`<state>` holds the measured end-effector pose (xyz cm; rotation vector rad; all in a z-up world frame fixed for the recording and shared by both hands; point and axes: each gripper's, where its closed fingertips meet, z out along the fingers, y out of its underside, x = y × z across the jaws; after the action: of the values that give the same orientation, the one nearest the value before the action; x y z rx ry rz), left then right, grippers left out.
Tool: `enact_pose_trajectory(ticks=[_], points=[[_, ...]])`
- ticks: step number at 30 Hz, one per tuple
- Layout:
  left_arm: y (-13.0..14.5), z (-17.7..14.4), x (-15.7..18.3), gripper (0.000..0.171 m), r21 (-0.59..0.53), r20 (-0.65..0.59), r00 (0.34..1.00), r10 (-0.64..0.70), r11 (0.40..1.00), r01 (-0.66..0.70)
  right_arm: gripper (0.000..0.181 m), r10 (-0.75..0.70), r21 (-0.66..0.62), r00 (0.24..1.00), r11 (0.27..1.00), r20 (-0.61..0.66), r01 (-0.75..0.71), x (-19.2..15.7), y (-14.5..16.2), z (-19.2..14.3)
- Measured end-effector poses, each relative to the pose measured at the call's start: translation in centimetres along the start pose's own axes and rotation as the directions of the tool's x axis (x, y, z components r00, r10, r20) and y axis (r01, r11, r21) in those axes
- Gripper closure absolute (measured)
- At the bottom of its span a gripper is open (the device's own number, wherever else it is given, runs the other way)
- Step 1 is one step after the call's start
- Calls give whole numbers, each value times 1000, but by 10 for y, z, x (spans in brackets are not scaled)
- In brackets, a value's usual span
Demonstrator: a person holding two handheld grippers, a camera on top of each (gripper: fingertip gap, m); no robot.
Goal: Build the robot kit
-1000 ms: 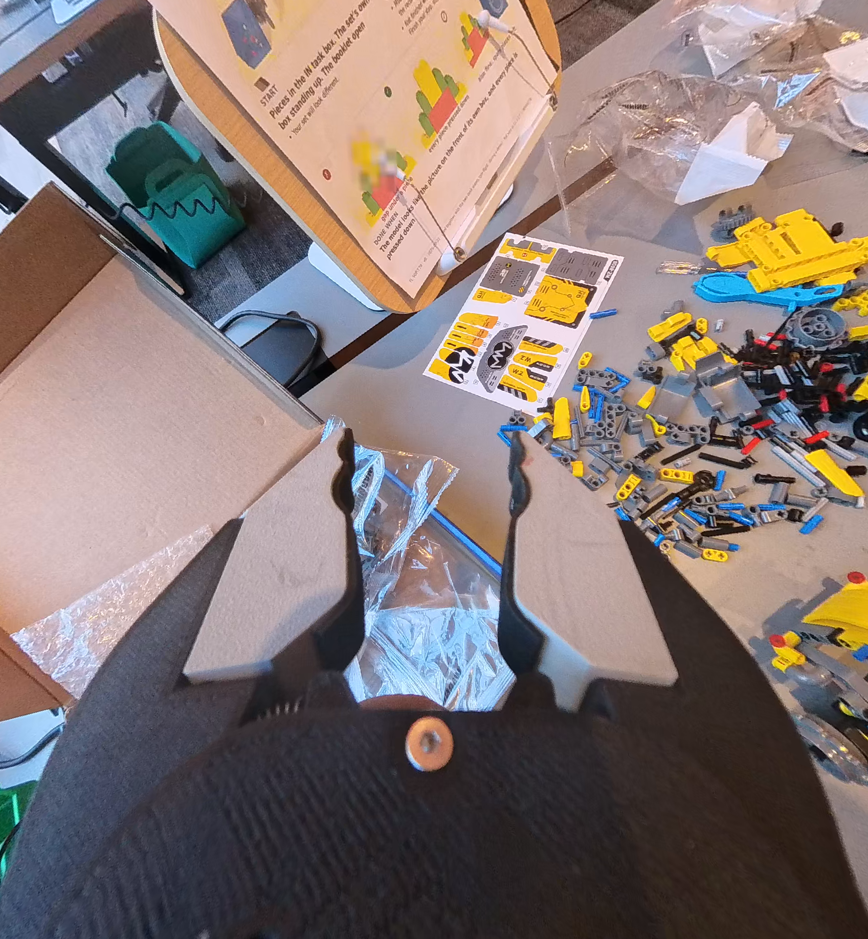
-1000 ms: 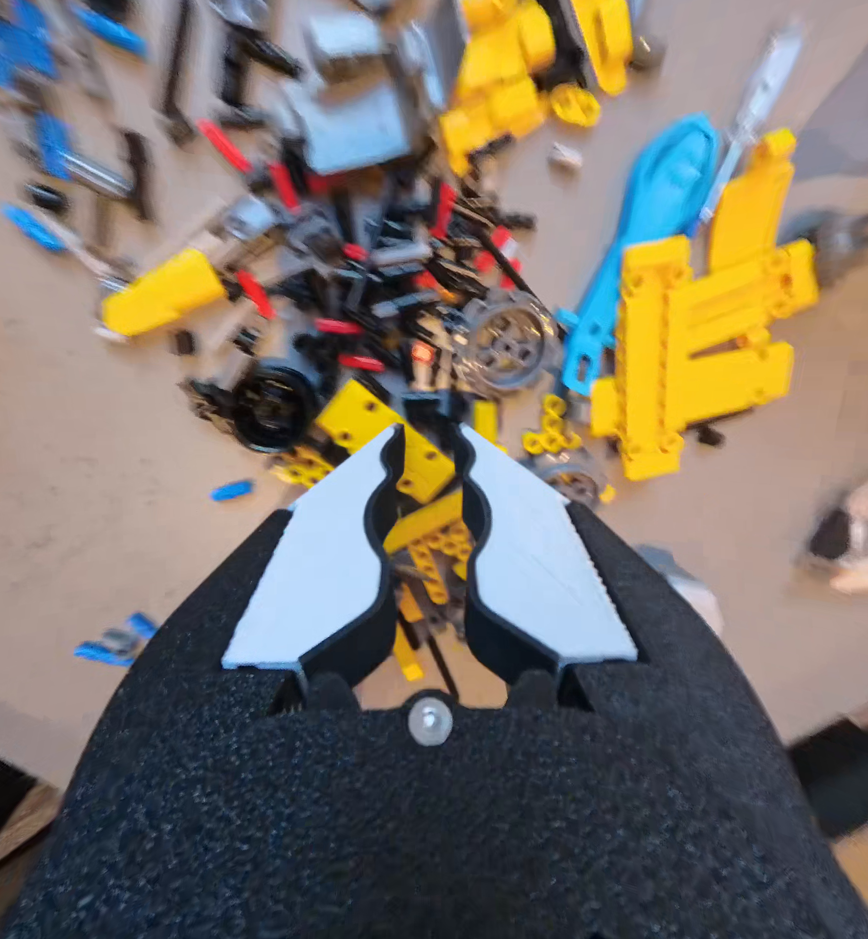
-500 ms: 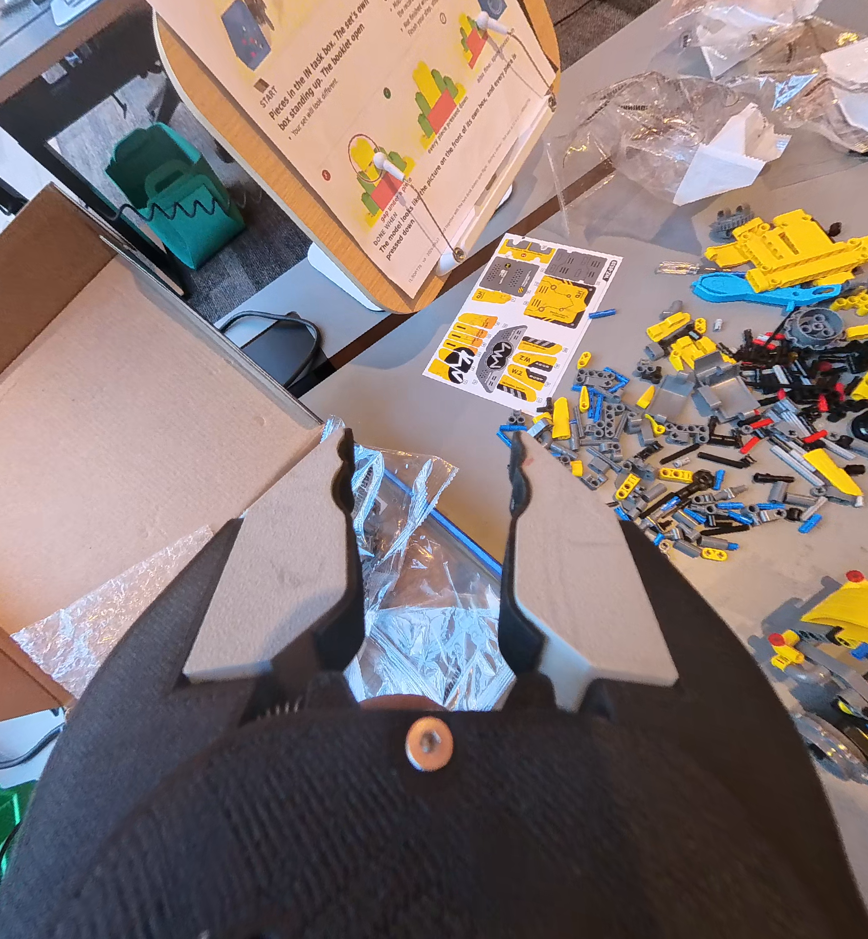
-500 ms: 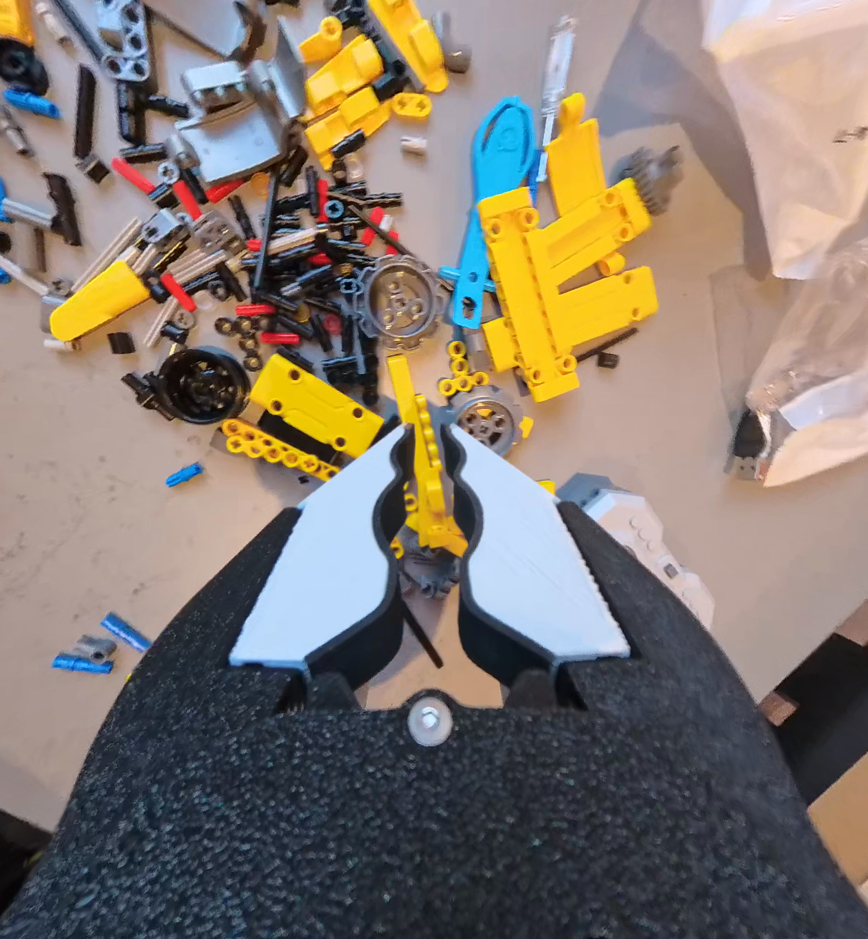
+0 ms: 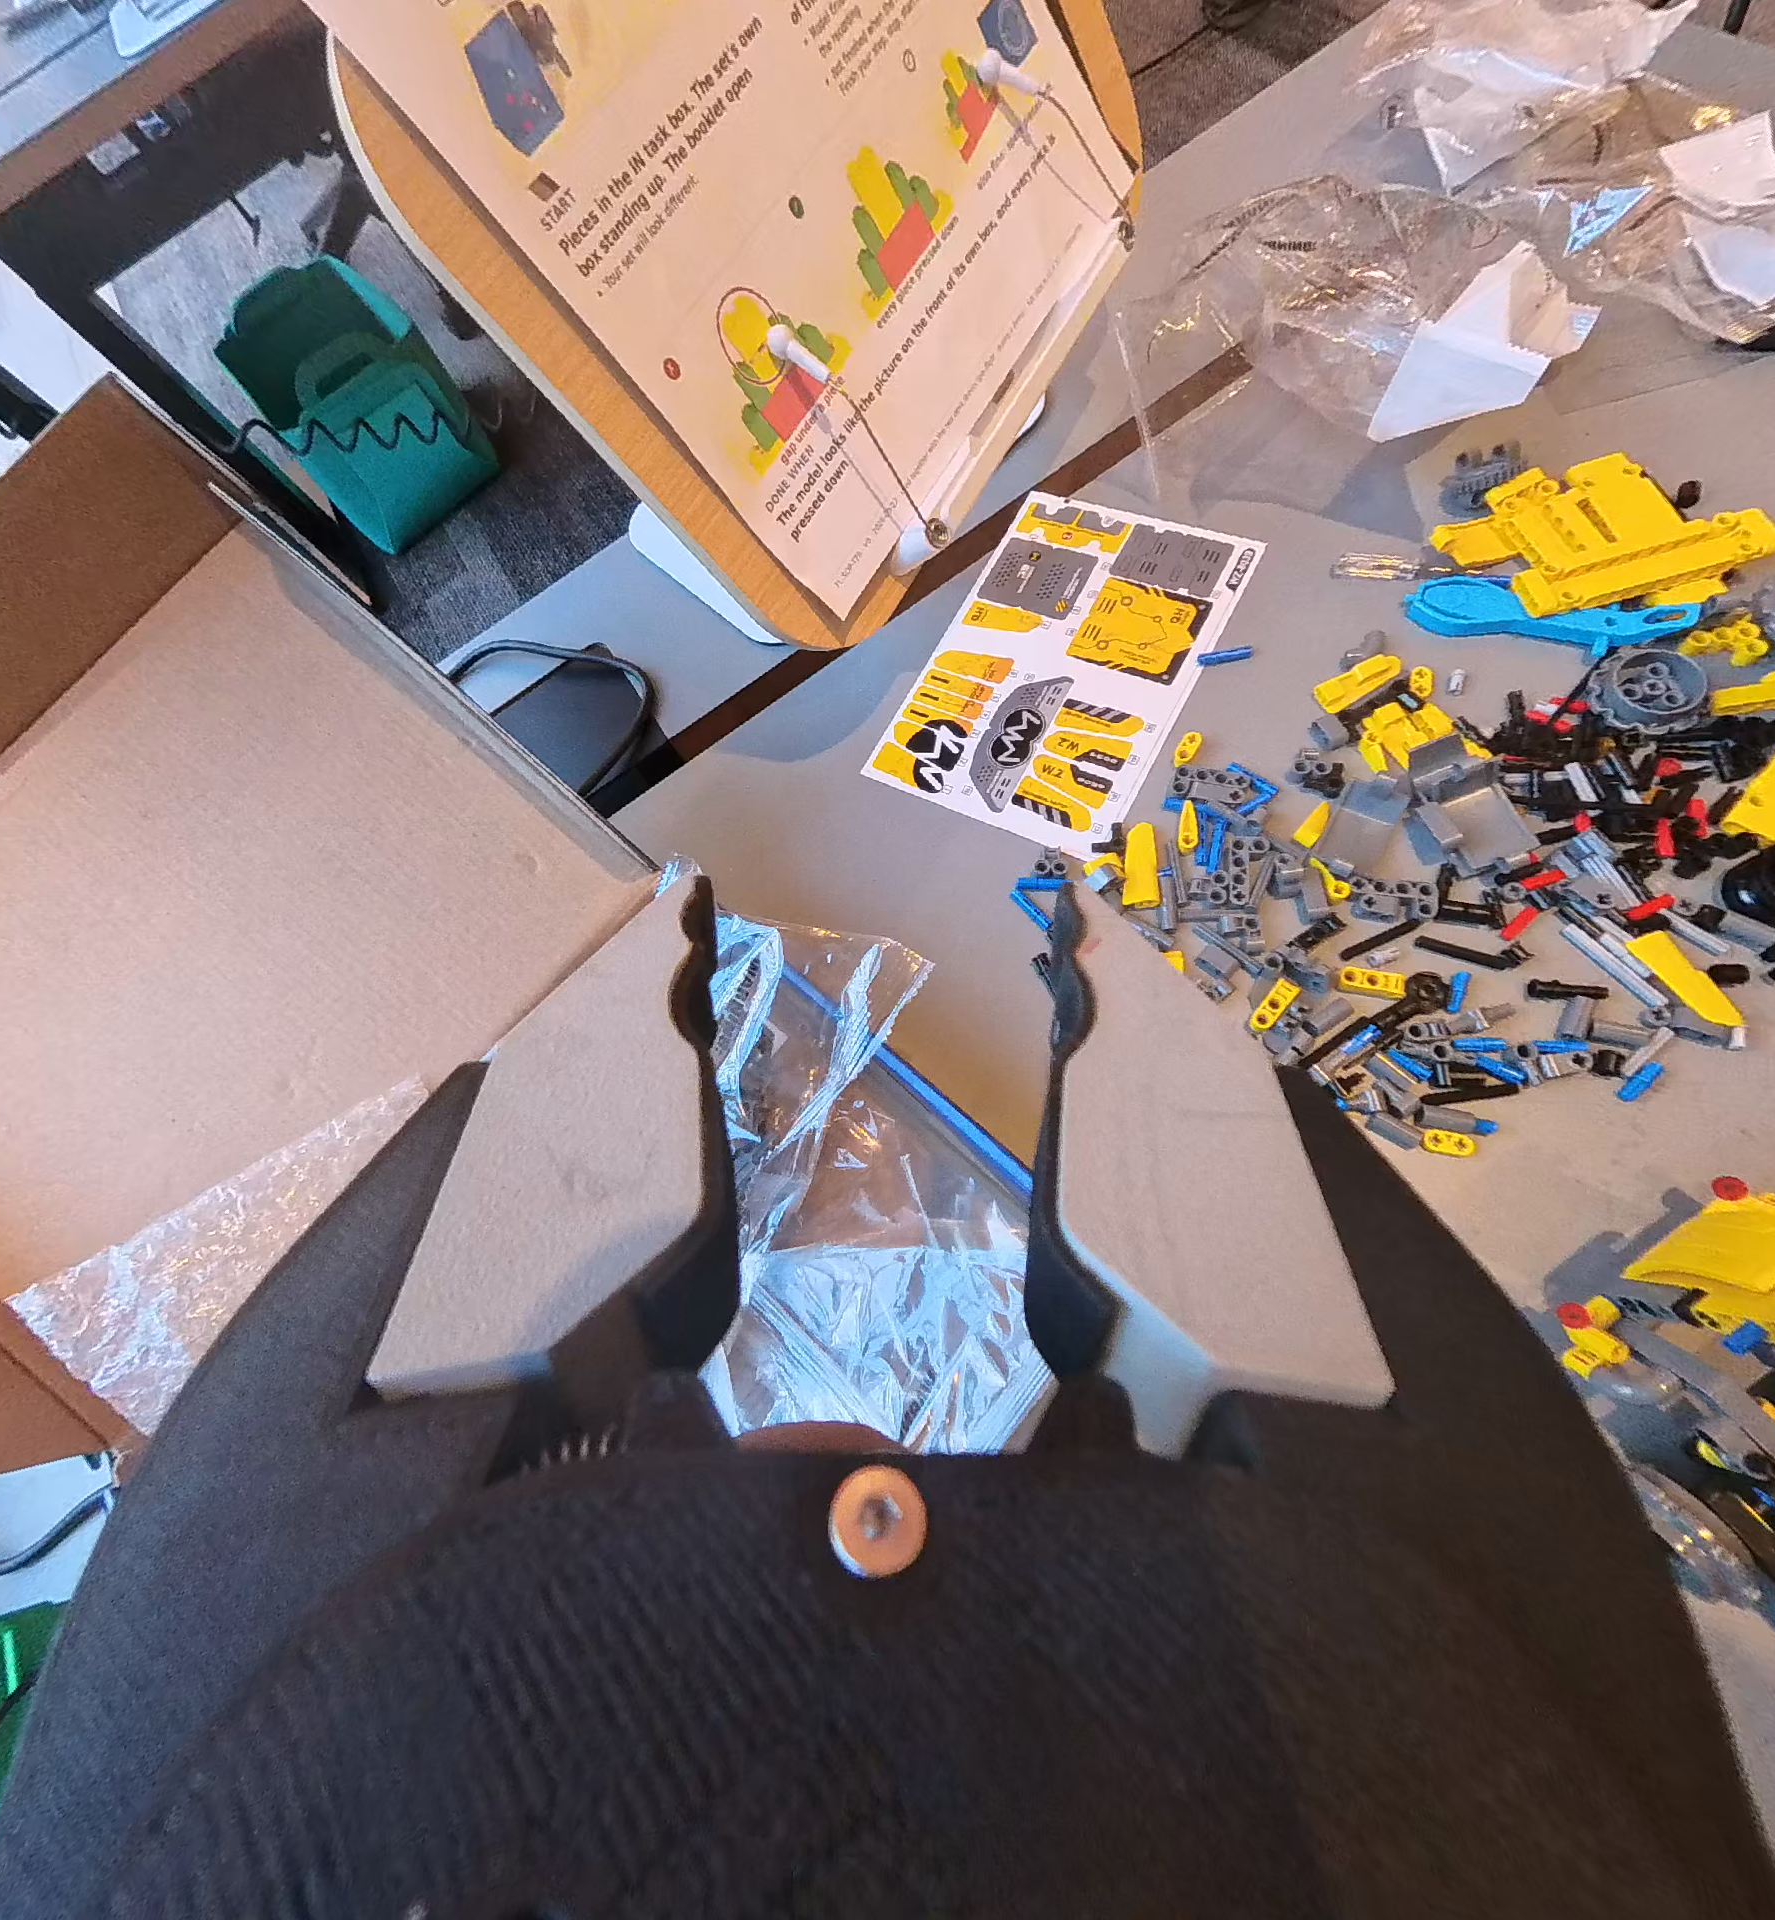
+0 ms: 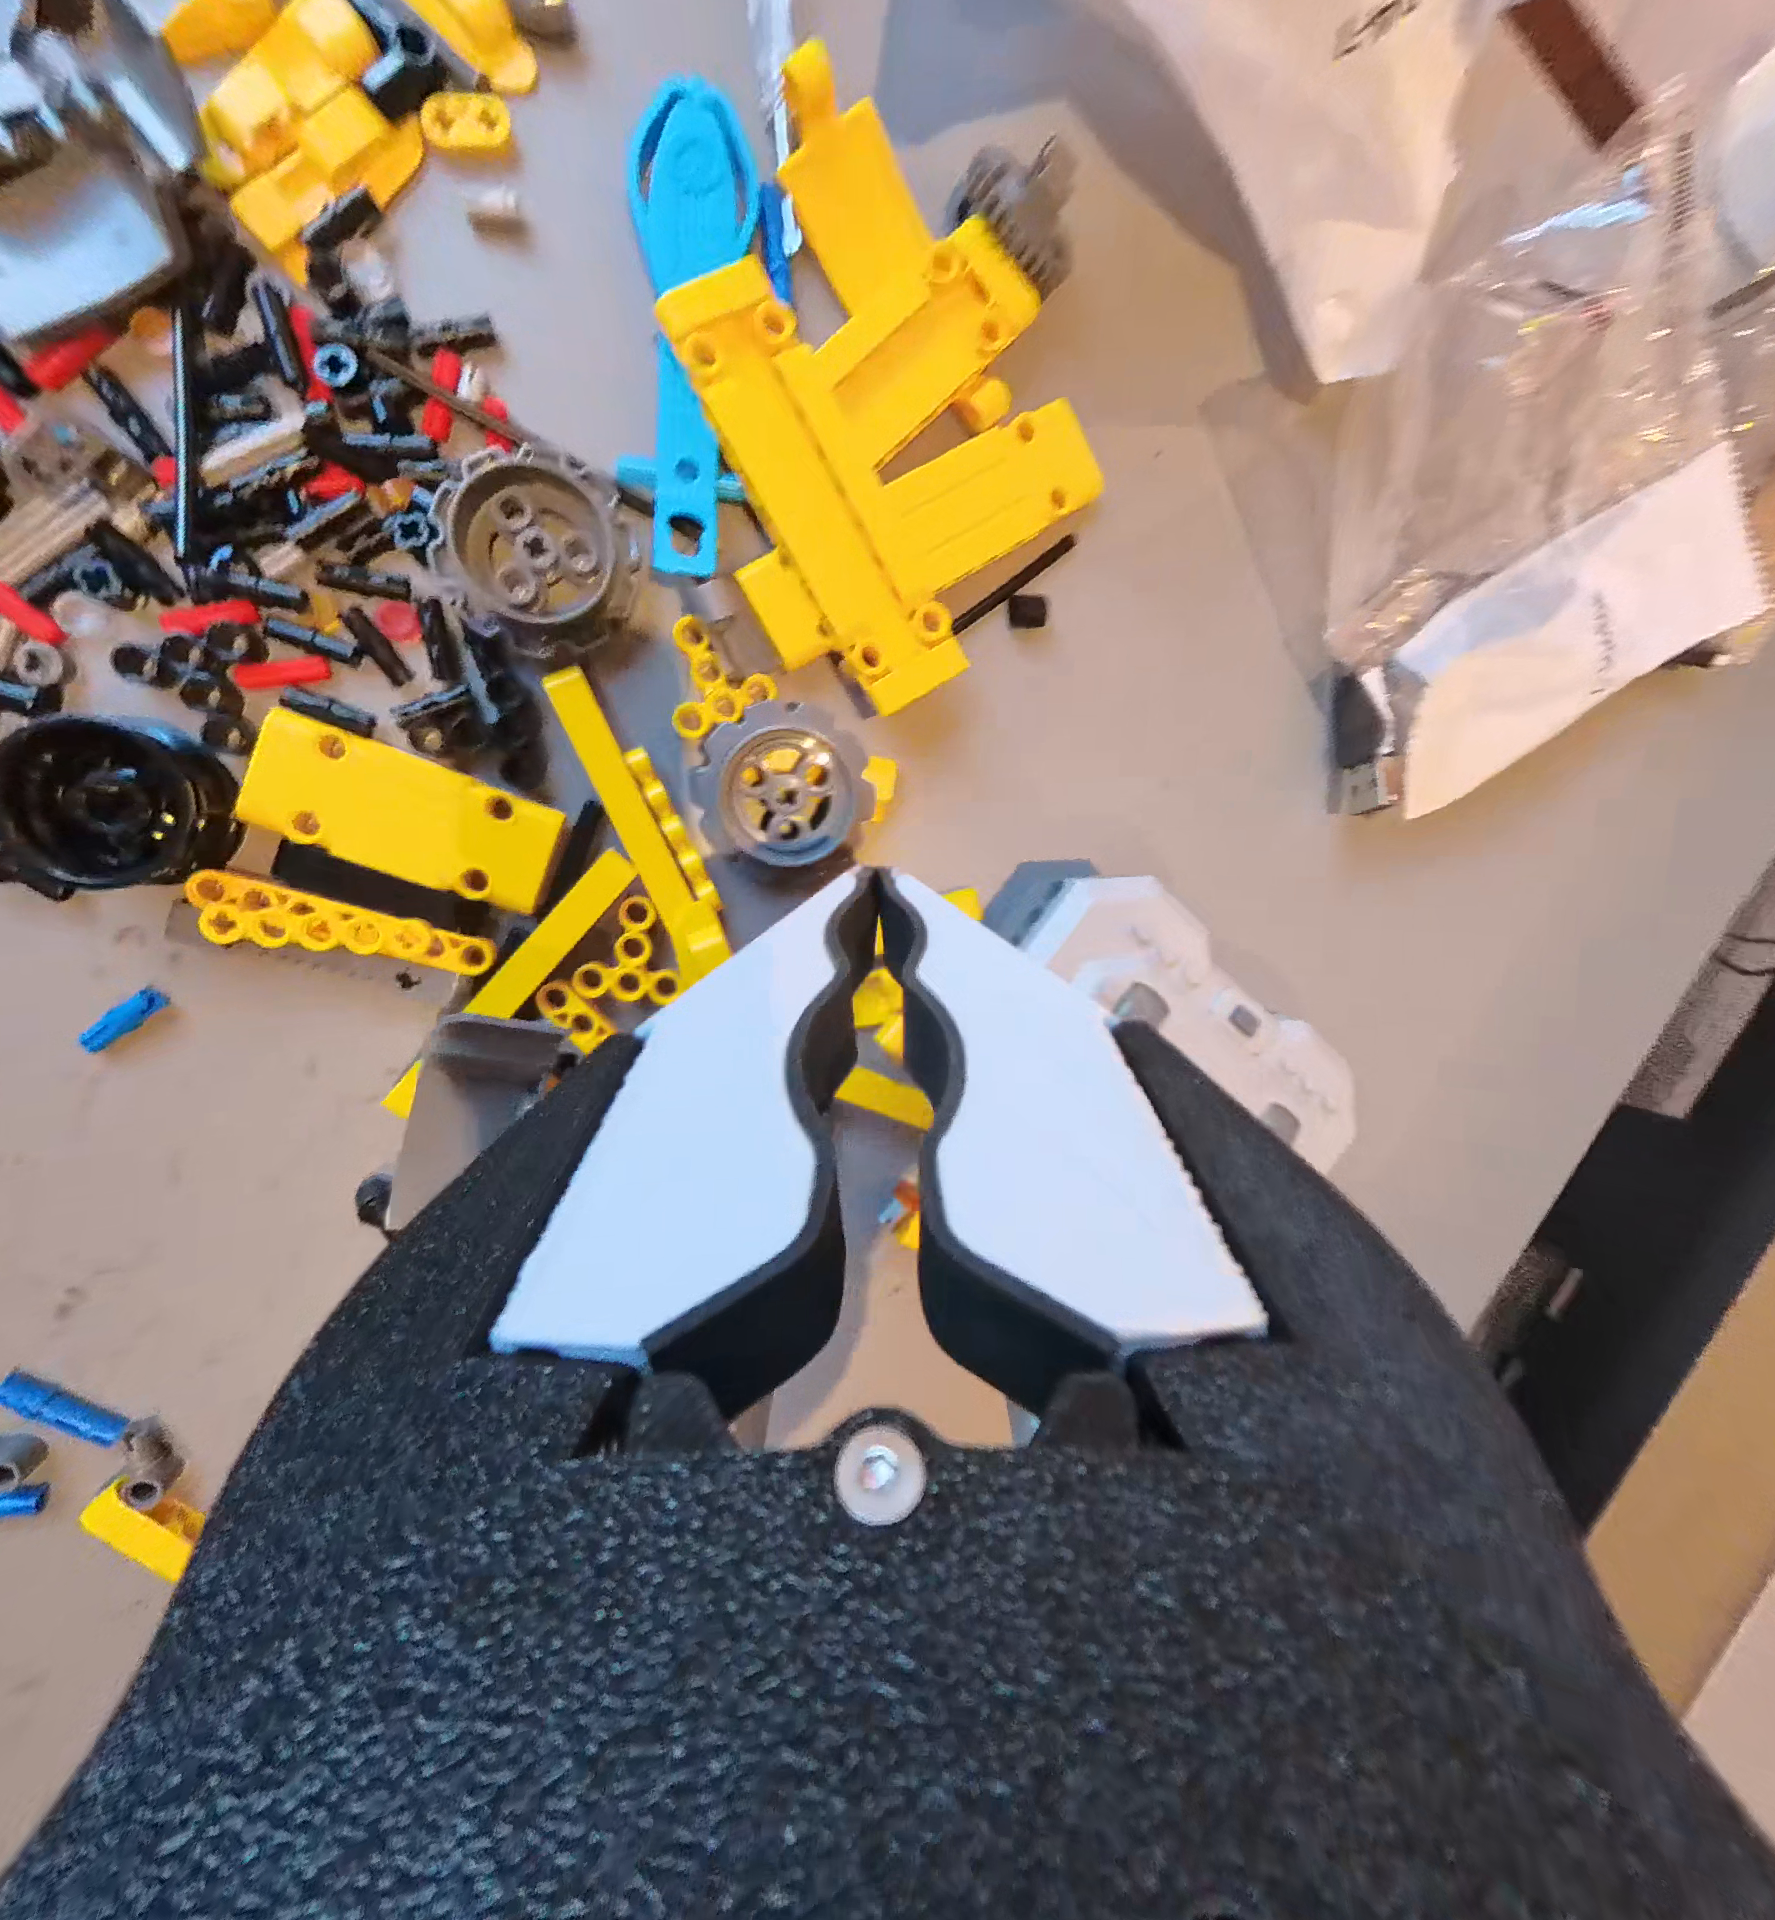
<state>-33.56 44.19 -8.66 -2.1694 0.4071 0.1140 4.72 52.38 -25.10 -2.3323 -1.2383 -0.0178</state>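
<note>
The left claw (image 5: 878,914) is wide apart over a crinkly clear plastic bag (image 5: 841,1195). The right claw (image 6: 875,883) is pinched together, empty, just below a small grey toothed wheel (image 6: 787,796).

The right gripper (image 6: 875,883) hides part of a white block (image 6: 1189,987).

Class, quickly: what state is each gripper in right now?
Left gripper: open, holding nothing.
Right gripper: shut, tips together, holding nothing.

Black textured bodies, pale grey jaws
</note>
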Motion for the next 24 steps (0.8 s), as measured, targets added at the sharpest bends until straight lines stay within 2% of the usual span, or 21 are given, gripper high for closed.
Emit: enact_pose_trajectory(ticks=[3,6,9,14,18,22,24], points=[[0,0,0,110,0,0,1000,0,1000,0,181,-21,-63,998,998,60,25,-15,11,10],[0,0,1,109,-1,-2,1000,4,1000,-4,181,-37,-95,998,995,54,42,-20,15,19],[-1,0,0,108,2,-1,1000,2,1000,-2,181,-43,-78,991,996,125,53,-39,10,24],[-1,-1,-3,106,8,5,1000,-6,1000,6,181,-18,94,999,995,48,13,-27,-28,11],[0,-1,-6,105,12,6,1000,-16,1000,16,169,31,249,995,967,90,-52,-28,-57,-6],[9,0,-20,100,-11,47,998,-38,999,38,167,52,190,996,980,78,-66,-23,-46,-1],[18,2,-30,98,-38,64,996,-63,997,65,159,63,135,996,988,59,-71,-17,-35,9]])
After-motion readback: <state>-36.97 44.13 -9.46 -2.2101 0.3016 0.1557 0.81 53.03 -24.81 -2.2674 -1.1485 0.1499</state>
